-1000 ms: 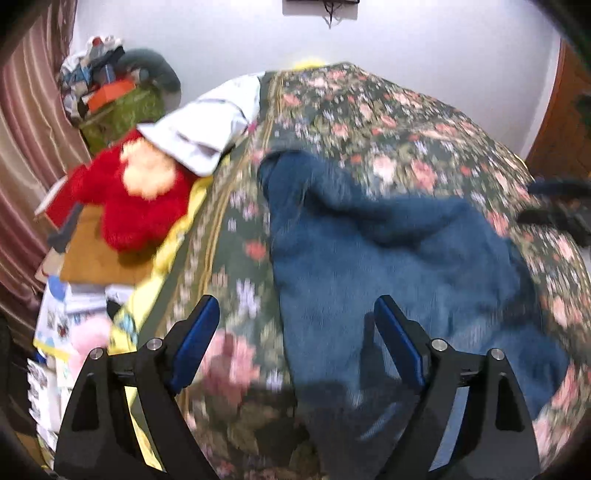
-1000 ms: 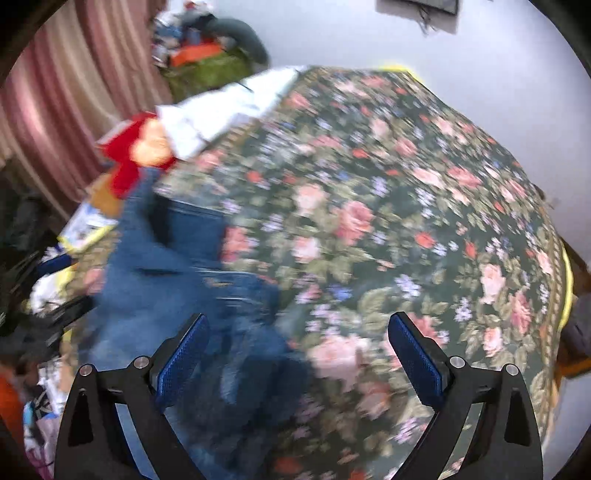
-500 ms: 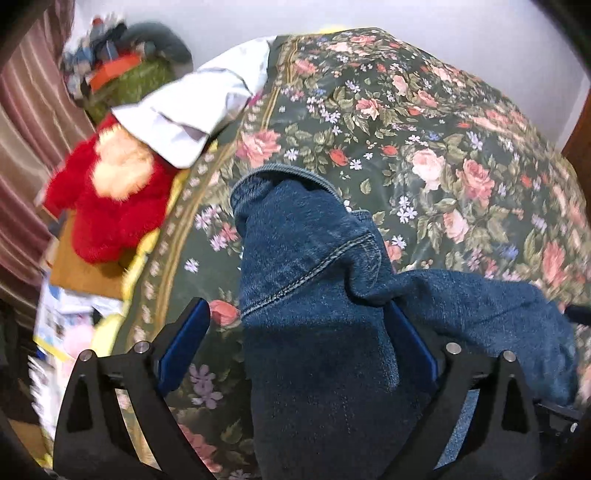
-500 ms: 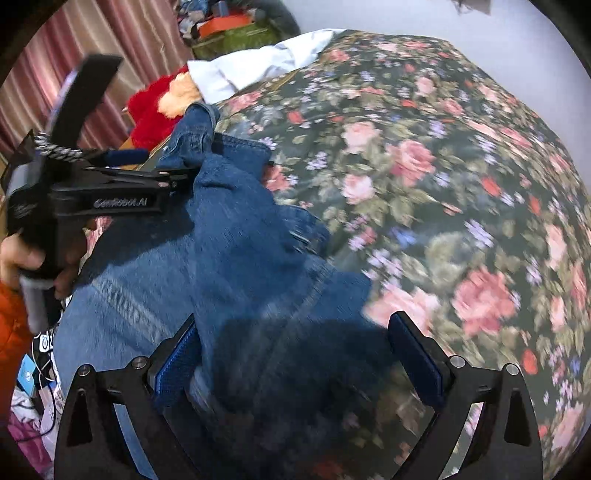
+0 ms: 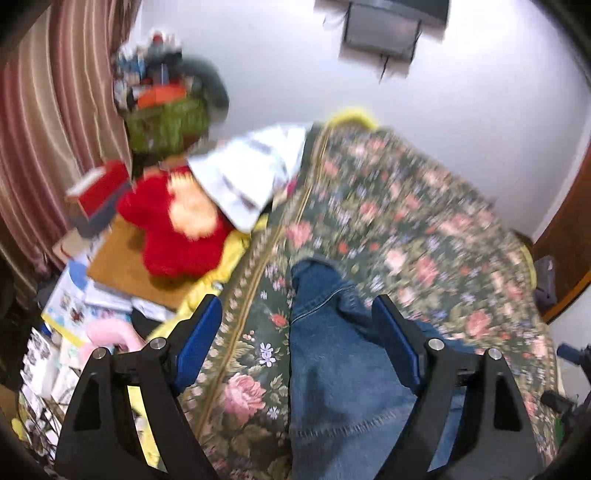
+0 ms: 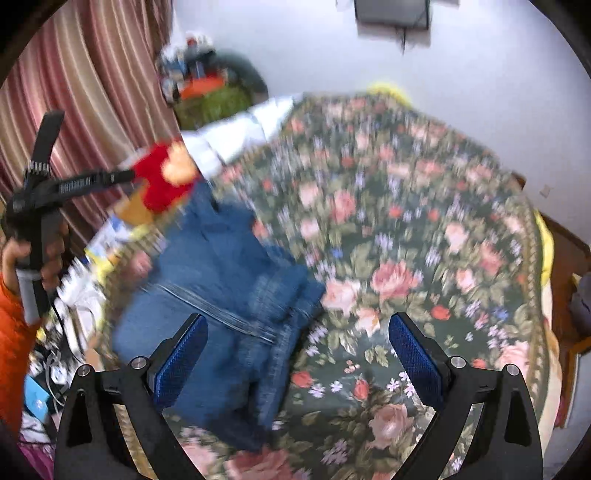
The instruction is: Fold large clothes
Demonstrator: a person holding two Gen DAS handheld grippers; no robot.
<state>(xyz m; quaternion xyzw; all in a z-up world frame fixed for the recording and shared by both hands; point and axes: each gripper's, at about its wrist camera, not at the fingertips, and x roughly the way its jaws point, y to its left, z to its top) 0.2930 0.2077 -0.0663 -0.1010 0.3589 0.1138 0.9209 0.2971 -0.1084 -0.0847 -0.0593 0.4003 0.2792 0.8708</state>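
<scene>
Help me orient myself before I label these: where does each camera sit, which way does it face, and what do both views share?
Left wrist: on the left gripper, angled down at the jeans on the floral bedspread; its open fingers show.
Right wrist: on the right gripper, angled down over the same bed; its open fingers, the left hand and orange sleeve show.
Shared: jeans, bedspread, red plush toy, striped curtain.

One pair of blue jeans (image 5: 343, 369) lies on one floral bedspread (image 5: 424, 236). Two grippers are in view: the left gripper (image 5: 295, 332) and the right gripper (image 6: 295, 350), each with two blue-padded fingers. One red plush toy (image 5: 173, 232) sits beside the bed, under one white cloth (image 5: 251, 177). One striped curtain (image 5: 48, 122) hangs at the left, and one dark screen (image 5: 388, 26) is on the wall
</scene>
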